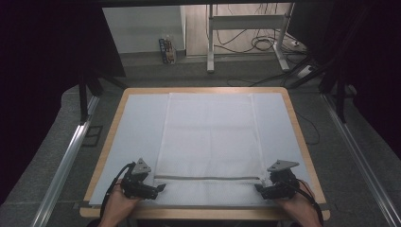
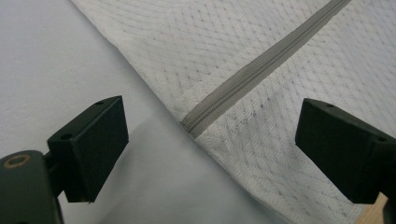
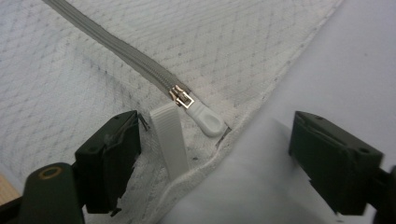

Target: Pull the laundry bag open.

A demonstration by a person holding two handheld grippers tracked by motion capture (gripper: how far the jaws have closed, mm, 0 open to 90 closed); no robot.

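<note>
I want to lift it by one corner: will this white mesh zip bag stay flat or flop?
The mesh bag lies thin and flat, so it would probably drape limply. Its open weave suggests it is light. The zipper may stiffen that near edge slightly.

You are looking at a mesh bag [image 1: 210, 137] lying flat on the sheet [image 1: 137, 132] covering the desk [image 1: 302, 142], running from far edge to near edge. Its zipper [image 1: 208, 178] is lying parallel to the near edge, with the pull tab [image 3: 205, 120] sitting at the right end, beside a ribbon loop [image 3: 170, 140].
</note>
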